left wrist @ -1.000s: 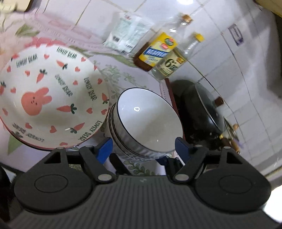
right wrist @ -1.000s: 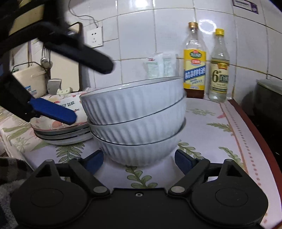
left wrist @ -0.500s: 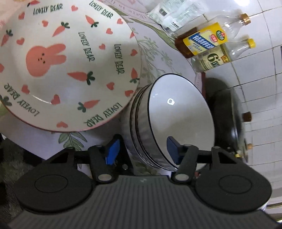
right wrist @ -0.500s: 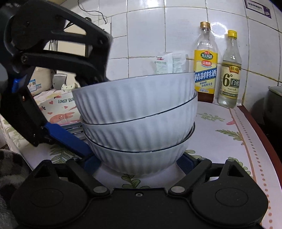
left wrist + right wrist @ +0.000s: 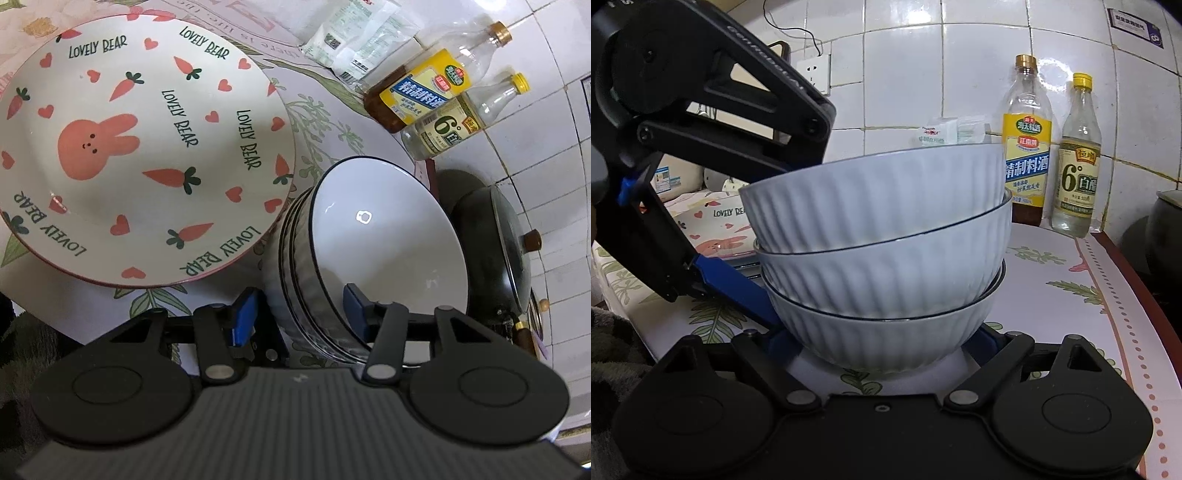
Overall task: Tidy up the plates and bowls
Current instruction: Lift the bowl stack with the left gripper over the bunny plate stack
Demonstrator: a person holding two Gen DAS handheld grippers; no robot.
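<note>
A stack of three ribbed white bowls [image 5: 882, 258] stands on the leaf-print counter. It also shows from above in the left wrist view [image 5: 384, 243]. A carrot-and-rabbit plate [image 5: 136, 147] tops a stack of plates left of the bowls. My left gripper [image 5: 301, 314] comes from above and straddles the near wall of the bowl stack, one blue finger [image 5: 243, 317] outside and one inside the top bowl. The jaws look open around the wall. My right gripper [image 5: 882, 343] sits low with its open fingers on either side of the bottom bowl's base.
Two bottles, a yellow-labelled one [image 5: 1027, 147] and a clear vinegar one [image 5: 1076, 166], stand by the tiled wall. White packets [image 5: 354, 40] lie near them. A dark lidded pot [image 5: 506, 251] sits right of the counter edge.
My left gripper has come down onto the bowl stack's near wall and its jaws have narrowed. My right gripper has moved forward until its fingers flank the bottom bowl.
</note>
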